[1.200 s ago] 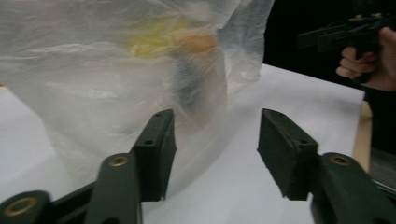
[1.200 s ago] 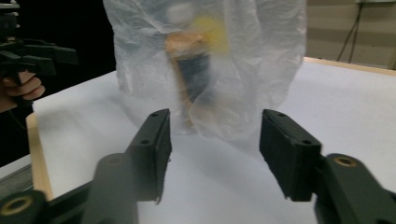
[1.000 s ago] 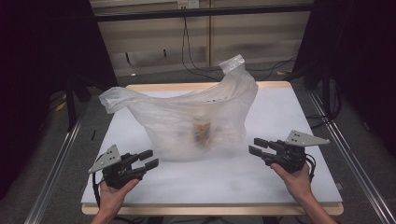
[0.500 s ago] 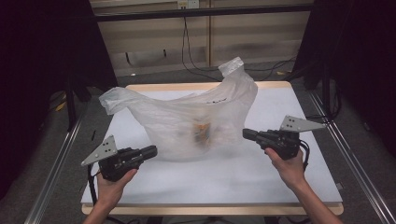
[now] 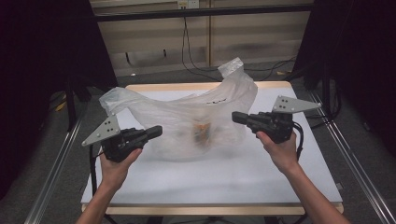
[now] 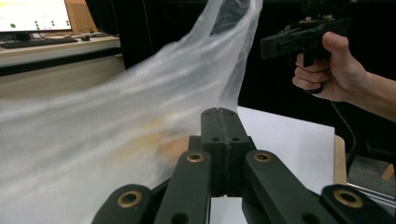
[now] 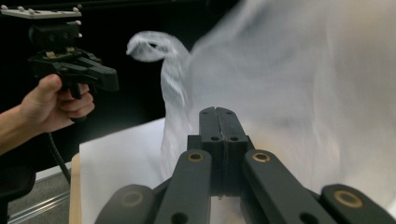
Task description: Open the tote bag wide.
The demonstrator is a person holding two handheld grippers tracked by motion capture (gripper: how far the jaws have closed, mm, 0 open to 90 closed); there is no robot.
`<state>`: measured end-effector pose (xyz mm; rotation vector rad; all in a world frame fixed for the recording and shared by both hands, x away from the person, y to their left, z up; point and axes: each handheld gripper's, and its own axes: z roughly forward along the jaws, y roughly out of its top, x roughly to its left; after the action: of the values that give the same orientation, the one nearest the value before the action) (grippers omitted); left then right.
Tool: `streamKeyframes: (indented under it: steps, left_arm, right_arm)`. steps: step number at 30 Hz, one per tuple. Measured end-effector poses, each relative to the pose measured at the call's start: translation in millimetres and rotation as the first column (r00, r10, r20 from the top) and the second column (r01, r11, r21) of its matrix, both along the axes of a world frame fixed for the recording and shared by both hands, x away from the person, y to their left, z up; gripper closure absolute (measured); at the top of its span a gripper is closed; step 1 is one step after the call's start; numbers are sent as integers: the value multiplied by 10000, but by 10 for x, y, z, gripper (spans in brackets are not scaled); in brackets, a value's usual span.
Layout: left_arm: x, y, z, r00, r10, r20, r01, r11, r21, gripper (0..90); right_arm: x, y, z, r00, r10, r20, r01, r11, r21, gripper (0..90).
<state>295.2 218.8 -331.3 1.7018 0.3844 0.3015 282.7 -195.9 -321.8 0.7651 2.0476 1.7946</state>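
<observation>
A translucent white plastic bag (image 5: 187,109) lies slumped on the white table (image 5: 210,179), with a small orange-brown item (image 5: 201,131) showing dimly through it. My left gripper (image 5: 159,130) hovers above the table at the bag's left side. Its jaws have just been closing and now meet with nothing between them (image 6: 219,113). My right gripper (image 5: 235,116) is raised at the bag's right side, shut and empty (image 7: 218,112). Both point inward at the bag. Whether either tip touches the plastic I cannot tell. A twisted bag handle (image 7: 156,46) stands up.
The table has a wooden edge (image 5: 205,87). Metal rails run along the floor on the left (image 5: 56,172) and right (image 5: 359,172). Cables (image 5: 191,56) hang behind the table. A monitor (image 6: 32,14) sits on a desk farther off.
Both grippers have risen off the table, moved in toward the bag and closed their jaws from partly open. The bag has not moved.
</observation>
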Motion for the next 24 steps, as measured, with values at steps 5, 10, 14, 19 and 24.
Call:
streamKeyframes:
  steps: [5, 10, 14, 19, 24]
  left_arm:
    - [178, -108, 215, 9997, 20, 250, -19, 10000, -43, 900]
    - [339, -259, 357, 9995, 104, 299, -101, 9999, -102, 900]
    - [438, -364, 365, 9999, 124, 81, -123, 9997, -192, 900]
    - [520, -412, 368, 9999, 130, -31, -131, 9994, -310, 900]
    - [602, -415, 397, 9999, 141, -88, -144, 9993, -357, 900]
  right_arm:
    - [86, 170, 276, 9992, 150, 377, -141, 9996, -233, 900]
    - [207, 322, 445, 9982, 214, 564, -196, 9993, -325, 900]
    - [337, 398, 449, 9984, 43, 566, -25, 9995, -329, 900]
    - [465, 463, 434, 9990, -61, 443, 70, 9998, -202, 900]
    - [536, 552, 576, 9981, -98, 613, 109, 9998, -178, 900]
